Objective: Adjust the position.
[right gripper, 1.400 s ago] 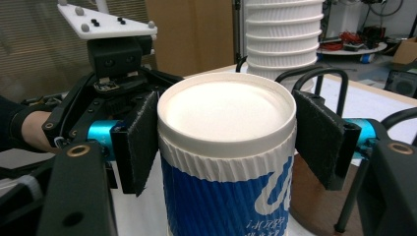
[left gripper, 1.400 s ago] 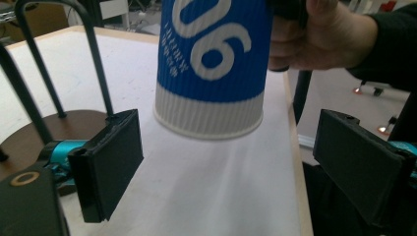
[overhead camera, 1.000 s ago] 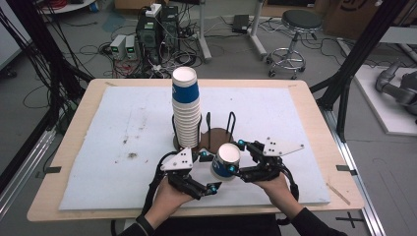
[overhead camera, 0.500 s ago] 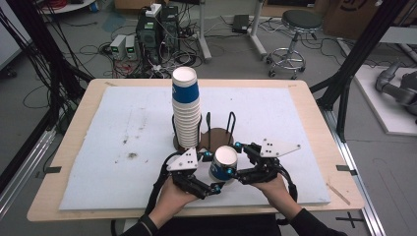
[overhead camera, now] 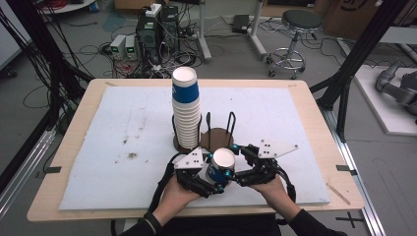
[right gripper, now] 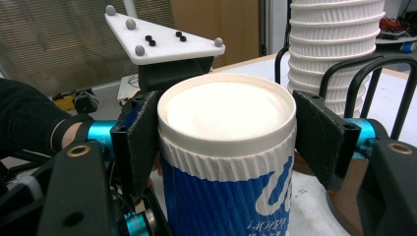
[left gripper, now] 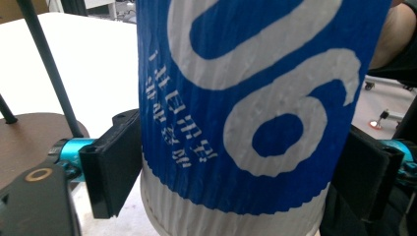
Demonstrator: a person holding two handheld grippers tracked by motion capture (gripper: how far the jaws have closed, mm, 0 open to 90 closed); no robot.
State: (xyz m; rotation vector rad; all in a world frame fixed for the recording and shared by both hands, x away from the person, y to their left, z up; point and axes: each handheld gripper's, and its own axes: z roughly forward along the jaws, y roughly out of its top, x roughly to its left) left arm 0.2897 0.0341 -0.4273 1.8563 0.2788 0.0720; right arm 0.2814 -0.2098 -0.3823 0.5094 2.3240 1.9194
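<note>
Near the 6 o'clock edge of the worktop (overhead camera: 123,147), both tools meet on one inverted paper cup (overhead camera: 221,166), blue with white lettering, its white base facing up.

Right tool (overhead camera: 235,173): the right gripper view shows its two black pads clamped on the cup (right gripper: 226,162) just below the white rim band, one pad at 9 o'clock and one at 3 o'clock of the cup. Firm hold; cup upright in the jaws.

Left tool (overhead camera: 212,183): jaws have just been closing, with the same cup (left gripper: 246,113) between them. In the left gripper view the pad at 9 o'clock lies against the ribbed blue wall and the far pad meets the wall at 3 o'clock, so the tool grips the cup at part width.

Cup location: between the two tools, just at 6 o'clock of the brown round base of the wire cup holder (overhead camera: 219,132).

Stack of like cups (overhead camera: 186,110): stands upright in the holder's other bay, at 11 o'clock of the held cup and apart from it. Same stack appears at 1 o'clock in the right gripper view (right gripper: 334,54), behind black wire loops.

Both hands (overhead camera: 177,196) enter from 6 o'clock, dark sleeves visible.
</note>
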